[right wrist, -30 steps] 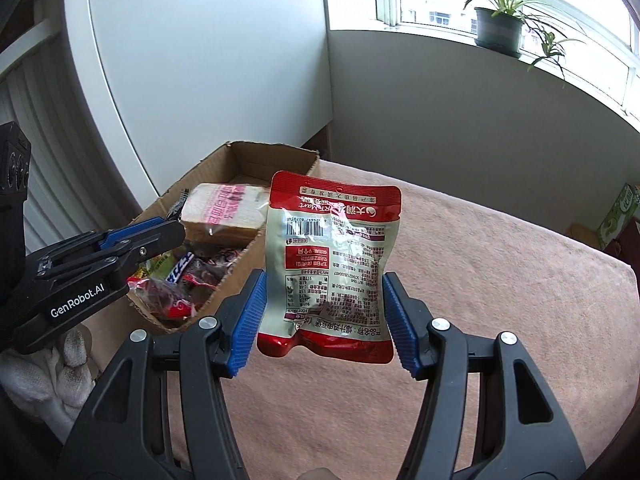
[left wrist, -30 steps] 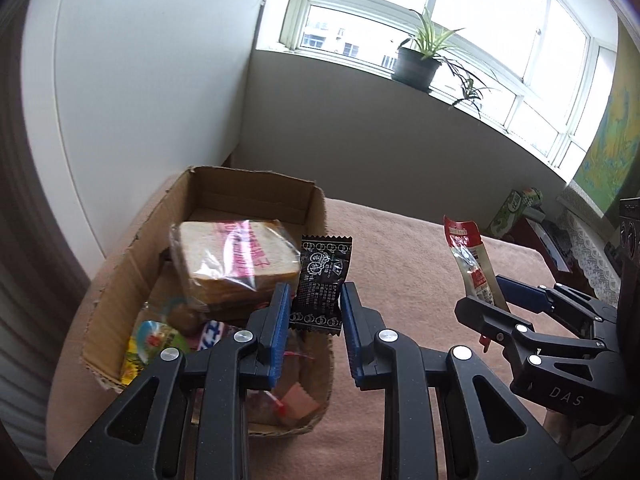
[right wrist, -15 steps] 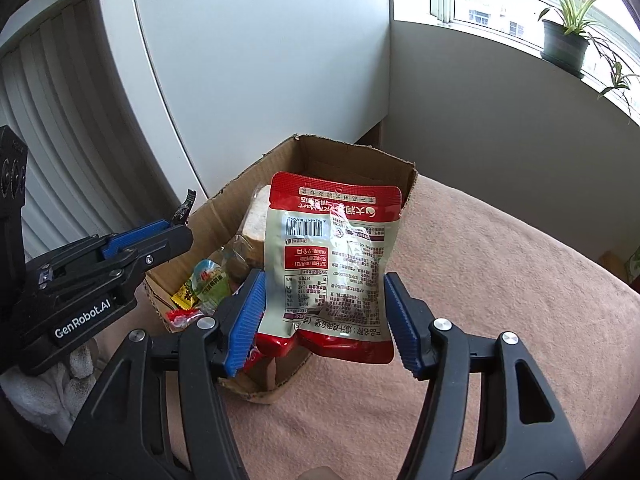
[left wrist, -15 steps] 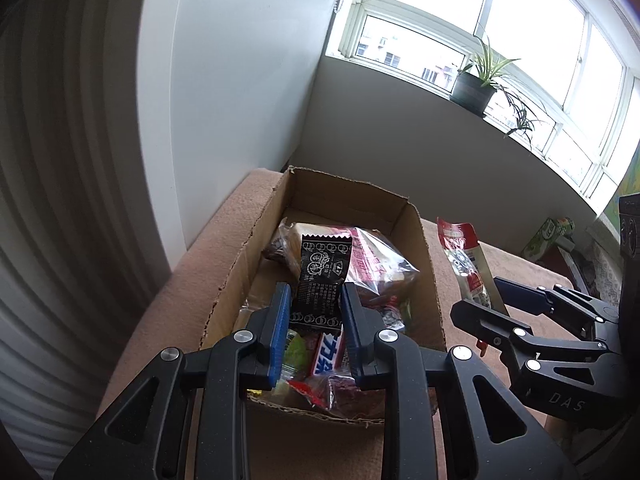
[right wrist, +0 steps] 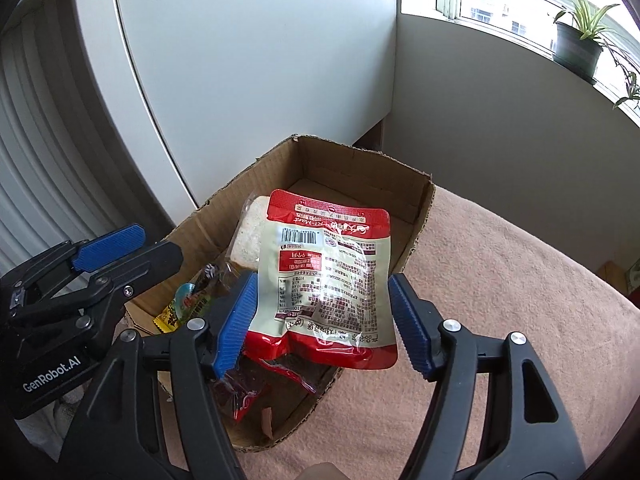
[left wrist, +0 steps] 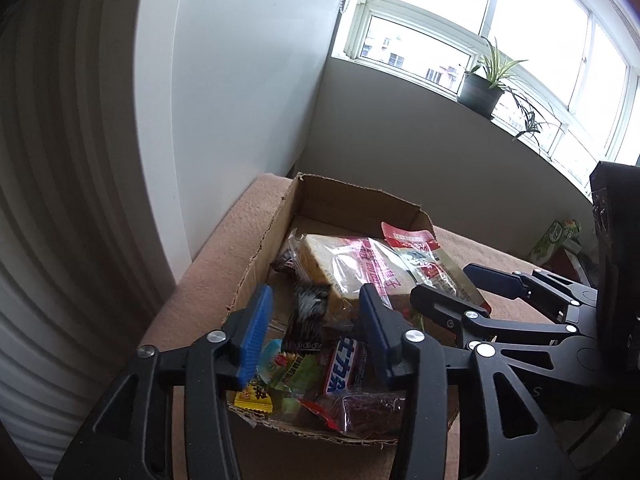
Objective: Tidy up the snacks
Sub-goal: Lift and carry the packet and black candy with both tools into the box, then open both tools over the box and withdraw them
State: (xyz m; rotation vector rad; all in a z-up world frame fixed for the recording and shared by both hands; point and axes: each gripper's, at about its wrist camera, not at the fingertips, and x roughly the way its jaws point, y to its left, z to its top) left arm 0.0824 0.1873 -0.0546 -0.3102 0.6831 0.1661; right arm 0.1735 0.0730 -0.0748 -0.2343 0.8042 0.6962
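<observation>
Through both wrist cameras I get plain daylight from the window (left wrist: 480, 40), which is blown out to near white in my left view. The white wall panel (right wrist: 260, 60) reflects it evenly, without hard shadows. Glare sits on the red and white pouch (right wrist: 324, 280), washing out some print. The small black packet (left wrist: 308, 312) is smeared with motion blur. Fisheye bending curves the edges, and the corners fall off dark.

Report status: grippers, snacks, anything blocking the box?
Left gripper opening, black packet dropping free into cardboard box. Right gripper opening, red pouch between its pads over the box. Nothing blocking.
</observation>
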